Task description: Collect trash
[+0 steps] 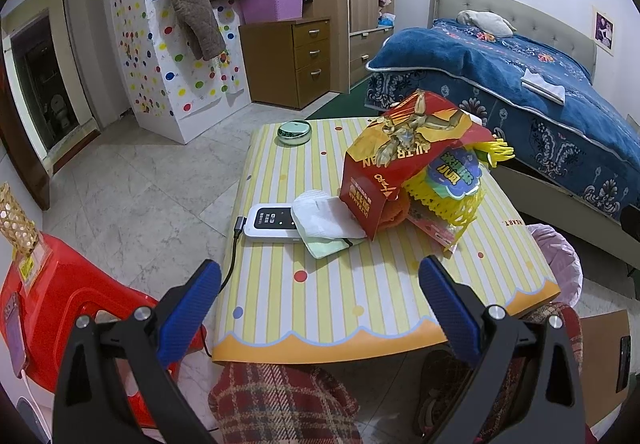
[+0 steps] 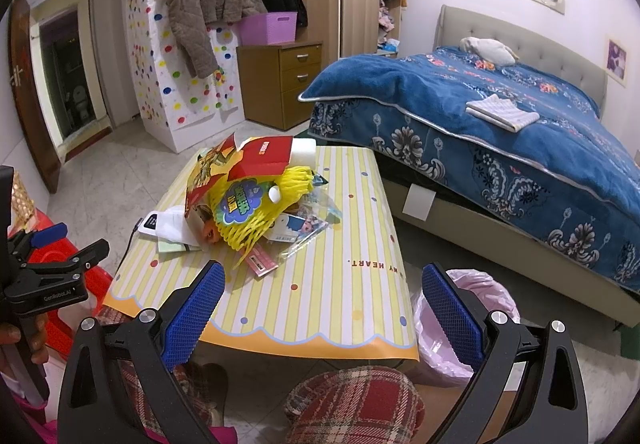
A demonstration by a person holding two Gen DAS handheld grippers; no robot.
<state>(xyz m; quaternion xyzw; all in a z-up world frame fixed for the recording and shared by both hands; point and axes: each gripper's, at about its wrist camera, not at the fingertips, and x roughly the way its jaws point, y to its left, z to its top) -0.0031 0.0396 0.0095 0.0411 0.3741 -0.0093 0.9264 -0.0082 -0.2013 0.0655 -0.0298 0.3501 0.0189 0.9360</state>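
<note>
**Trash pile on the striped table, both grippers held back and empty**

A low table covered in a yellow-and-white striped cloth with coloured dots [image 1: 328, 284] is seen from both wrist cameras. The trash is heaped on it: a torn red cardboard toy box with a gold figure printed on it [image 1: 404, 160] is tented over a yellow foam fruit net with a round blue-green sticker [image 1: 456, 184]. In the right wrist view a clear plastic wrapper with printed cards [image 2: 308, 224] and a small pink barcode slip [image 2: 260, 262] are spotted at about 5 o'clock of the net, touching the pile. A white crumpled face mask [image 1: 324, 220] is laid at 8 o'clock of the red box, partly over a white power bank with a grey cable plugged in [image 1: 268, 224]. A round green tin [image 1: 294, 132] is parked at the far edge, well apart from the heap.

The left gripper [image 1: 320, 308] is held over the near table edge, blue pads spread wide, nothing between them. Same deal for the right gripper [image 2: 324, 308]: jaws apart and empty.

A bin lined with a pink plastic bag [image 2: 476, 324] is seen on the floor at 3 o'clock of the table, just beside it. Red plaid trousers [image 2: 352, 404] are visible underneath.
</note>
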